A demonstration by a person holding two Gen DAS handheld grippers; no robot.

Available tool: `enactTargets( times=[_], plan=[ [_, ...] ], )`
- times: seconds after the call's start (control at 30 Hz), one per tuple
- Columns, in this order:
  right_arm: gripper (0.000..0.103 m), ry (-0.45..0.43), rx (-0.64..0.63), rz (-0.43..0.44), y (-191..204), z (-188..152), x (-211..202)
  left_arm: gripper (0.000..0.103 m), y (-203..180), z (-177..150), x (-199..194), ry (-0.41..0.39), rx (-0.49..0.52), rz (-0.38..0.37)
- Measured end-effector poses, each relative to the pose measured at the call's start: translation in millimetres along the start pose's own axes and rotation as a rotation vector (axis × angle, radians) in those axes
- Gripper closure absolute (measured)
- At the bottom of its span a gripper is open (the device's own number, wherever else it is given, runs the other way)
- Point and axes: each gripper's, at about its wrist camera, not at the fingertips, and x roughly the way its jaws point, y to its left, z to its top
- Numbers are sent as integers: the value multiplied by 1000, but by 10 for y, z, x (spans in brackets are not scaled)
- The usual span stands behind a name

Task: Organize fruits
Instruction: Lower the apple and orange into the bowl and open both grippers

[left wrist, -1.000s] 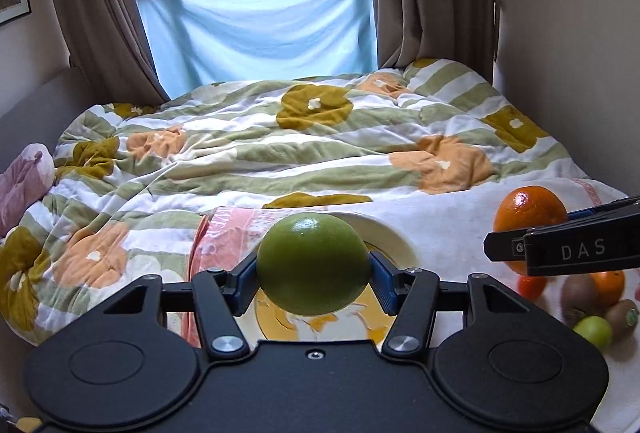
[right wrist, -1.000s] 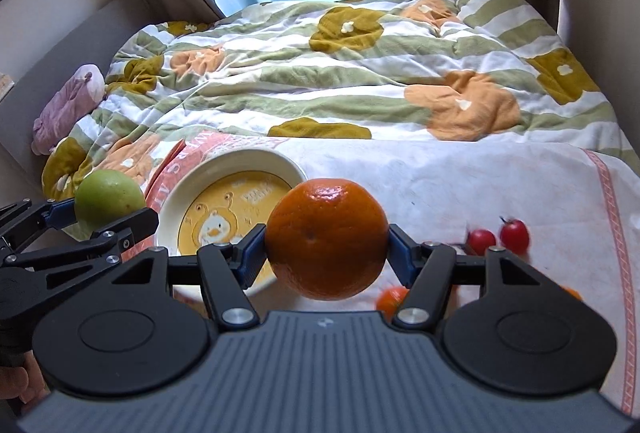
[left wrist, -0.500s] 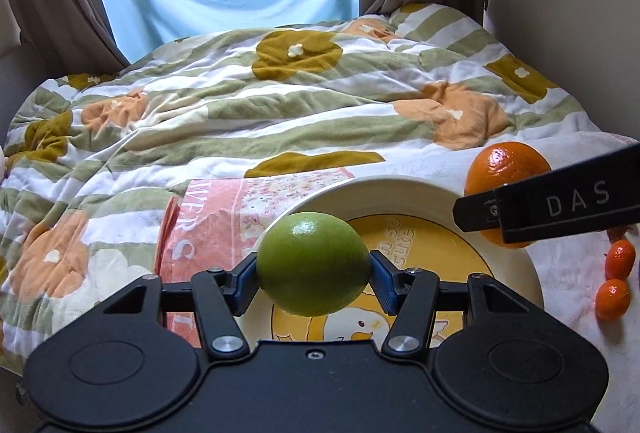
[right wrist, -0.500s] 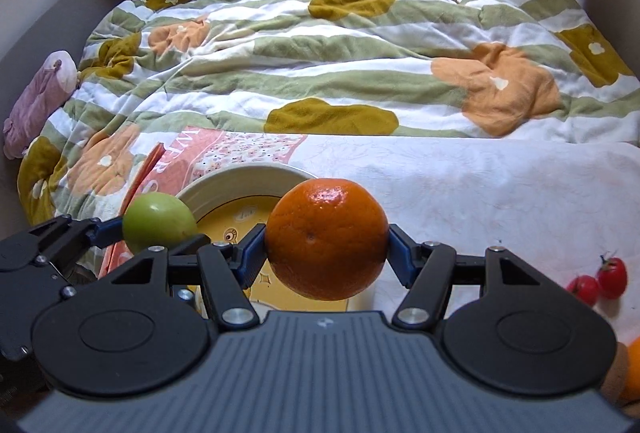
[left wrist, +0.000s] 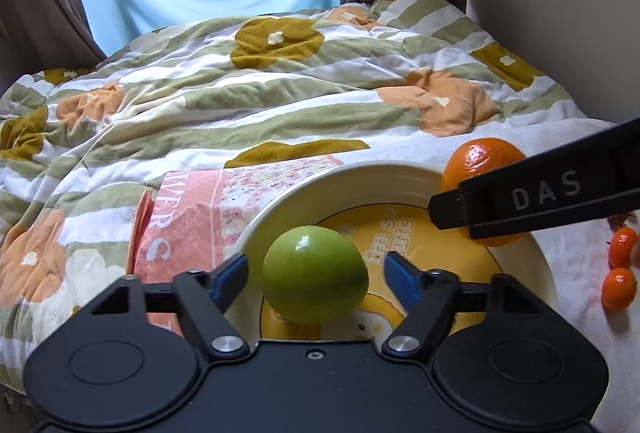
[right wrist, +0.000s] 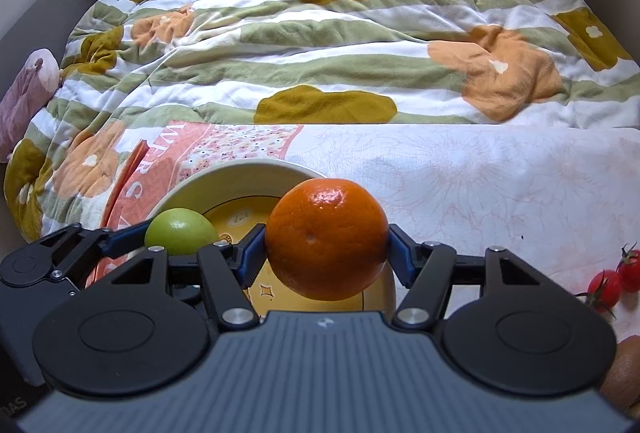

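Note:
A green apple lies in the cream and yellow plate between the fingers of my left gripper. The jaws are opening and the blue pads stand clear of the apple on both sides. My right gripper is shut on a large orange, its blue pads pressed against both sides, above the plate's right part. In the left wrist view the orange shows behind the right gripper's black finger. In the right wrist view the apple sits at the plate's left.
The plate rests on a pink printed cloth over a white cloth on a bed with a flowered quilt. Small oranges and cherry tomatoes lie to the right. A brown fruit sits at the lower right.
The left gripper's jaws have parted and let go of the green apple, which now sits in the plate. Both grippers came down and forward over the plate. The right gripper keeps its hold on the orange.

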Motion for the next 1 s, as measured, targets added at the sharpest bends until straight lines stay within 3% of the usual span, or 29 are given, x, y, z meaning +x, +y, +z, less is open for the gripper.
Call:
enactTargets(
  times=[0.1,0.33,0.73,1.0],
  plan=[
    [25,0,-5,-1,5,5,-8,2,-61,11,-99,-32,36,18],
    [25,20,-26,15,34,8,36,2,-116,-148,-211,-7,98,45],
    [25,66,-88,47,285,23,288,2,16,-336,-327,12,49,42],
    [23,44,-124,45,378,23,336,2,52,-359,-361,6,33,43]
  ],
)
